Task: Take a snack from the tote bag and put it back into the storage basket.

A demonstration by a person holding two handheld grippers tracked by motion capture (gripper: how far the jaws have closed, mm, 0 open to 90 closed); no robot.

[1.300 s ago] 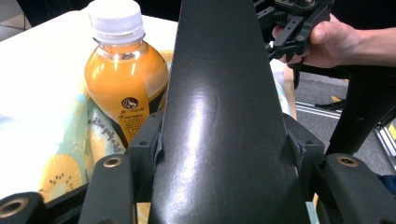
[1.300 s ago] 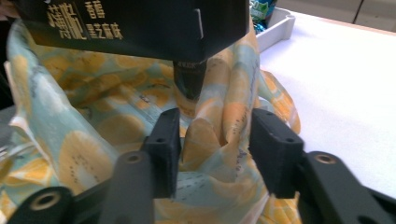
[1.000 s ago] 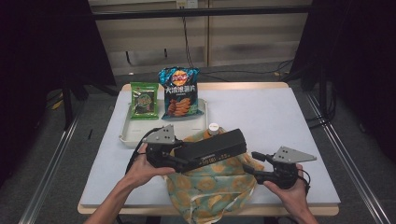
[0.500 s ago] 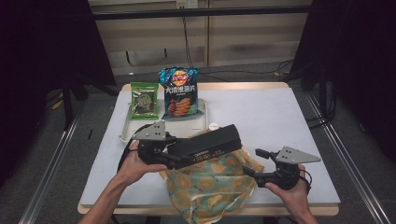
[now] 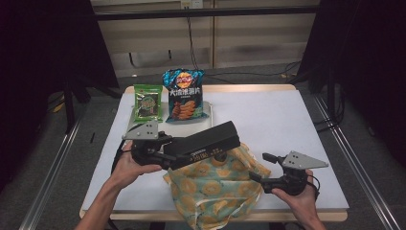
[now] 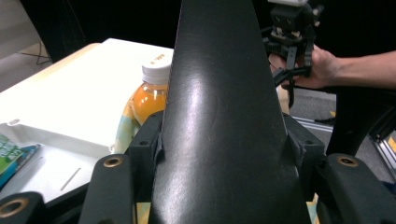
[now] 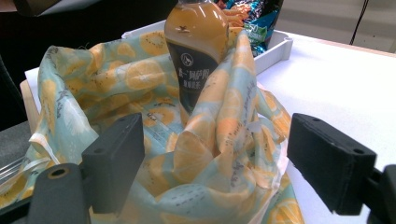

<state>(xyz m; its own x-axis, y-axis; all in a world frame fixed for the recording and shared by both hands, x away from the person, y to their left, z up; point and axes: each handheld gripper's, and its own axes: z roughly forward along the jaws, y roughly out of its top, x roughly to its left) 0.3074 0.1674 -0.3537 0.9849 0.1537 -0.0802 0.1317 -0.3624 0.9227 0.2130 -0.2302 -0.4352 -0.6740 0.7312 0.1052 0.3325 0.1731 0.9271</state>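
In the high view, the chip bag (image 5: 183, 96) at upper centre carried large pale Chinese characters under a round logo; the small green packet (image 5: 147, 101) left of it had print too small to read. Both stood in the white tray (image 5: 210, 119). In the right gripper view, the juice bottle (image 7: 200, 44) at top centre wore a dark label with a white emblem and Chinese lettering, and stood inside the orange-patterned cloth bag (image 7: 140, 93).

The left gripper (image 5: 165, 152), at centre left, gripped a long black box (image 5: 206, 143) with pale writing along its side, held slanting above the bag. The right gripper (image 5: 262, 166), lower right, had just been opening; its jaws stood released, nothing between them, just beside the bag's edge.

Compared with a second earlier, the left gripper and box had shifted left and slightly higher in the frame.
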